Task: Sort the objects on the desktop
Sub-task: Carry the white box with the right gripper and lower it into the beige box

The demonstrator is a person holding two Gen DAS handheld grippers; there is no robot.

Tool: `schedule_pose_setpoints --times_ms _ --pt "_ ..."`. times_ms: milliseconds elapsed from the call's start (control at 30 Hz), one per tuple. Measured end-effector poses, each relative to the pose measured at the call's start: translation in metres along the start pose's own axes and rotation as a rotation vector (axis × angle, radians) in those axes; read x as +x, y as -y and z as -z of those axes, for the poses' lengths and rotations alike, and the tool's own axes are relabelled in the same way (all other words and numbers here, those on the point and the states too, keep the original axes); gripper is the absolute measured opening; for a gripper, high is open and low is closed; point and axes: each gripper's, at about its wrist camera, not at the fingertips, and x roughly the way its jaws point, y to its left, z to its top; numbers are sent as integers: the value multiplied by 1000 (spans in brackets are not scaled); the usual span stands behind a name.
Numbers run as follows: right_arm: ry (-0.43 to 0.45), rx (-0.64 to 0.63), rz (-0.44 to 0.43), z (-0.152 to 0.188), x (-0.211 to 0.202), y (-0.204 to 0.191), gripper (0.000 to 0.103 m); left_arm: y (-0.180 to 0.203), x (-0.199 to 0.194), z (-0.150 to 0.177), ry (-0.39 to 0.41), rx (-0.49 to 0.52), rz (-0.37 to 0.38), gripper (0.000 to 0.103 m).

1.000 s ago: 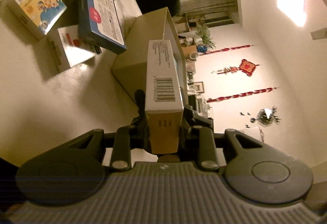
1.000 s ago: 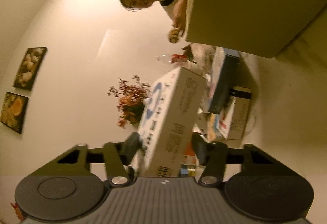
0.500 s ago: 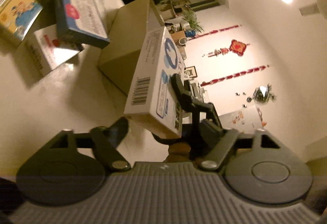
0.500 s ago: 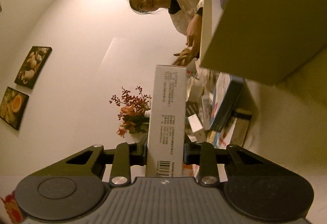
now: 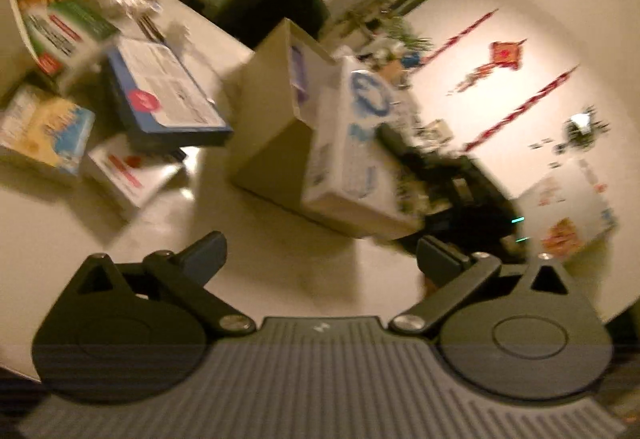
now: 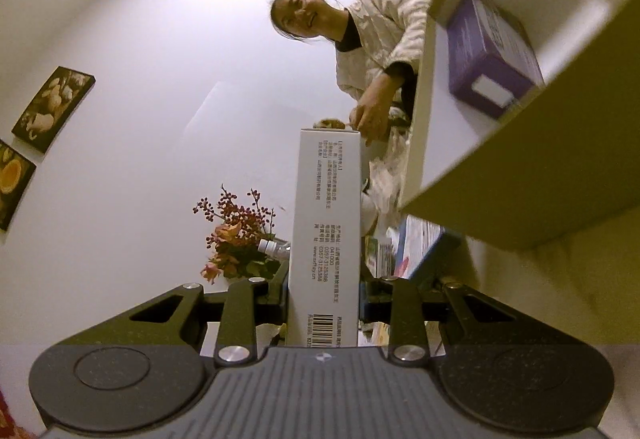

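My left gripper (image 5: pixel 322 253) has nothing between its fingers, and its jaws are opening wide above the table. A white box with blue print (image 5: pixel 352 159) hangs in front of it, beside the open cardboard carton (image 5: pixel 272 111). My right gripper (image 6: pixel 324 291) is shut on that white box (image 6: pixel 326 239) and holds it upright by its barcode end. In the left wrist view the right gripper (image 5: pixel 452 175) is a blurred dark shape behind the box. The carton (image 6: pixel 520 159) lies on its side at the upper right, with a purple box (image 6: pixel 492 55) inside.
Beside the carton lie a flat blue box (image 5: pixel 164 99), a white-and-red box (image 5: pixel 128 171), a yellow-and-blue box (image 5: pixel 44 131) and a green box (image 5: pixel 64 31). A person (image 6: pixel 380 39) sits across the table. Flowers (image 6: pixel 240 239) and a bottle (image 6: pixel 272 249) stand behind.
The left gripper let go of the white box and spread its jaws. The right gripper closed on the box and lifted it towards the carton's open side.
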Motion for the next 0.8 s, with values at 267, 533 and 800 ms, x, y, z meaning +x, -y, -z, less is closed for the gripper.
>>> schedule_pose_setpoints --times_ms 267,533,800 --pt "38 -52 50 -18 -6 -14 33 2 3 4 12 73 -230 103" --pt "53 -92 145 -43 -13 -27 33 -13 2 4 19 25 -248 103" --pt "99 -113 233 -81 -19 -31 33 -18 -4 1 72 -6 -288 103"
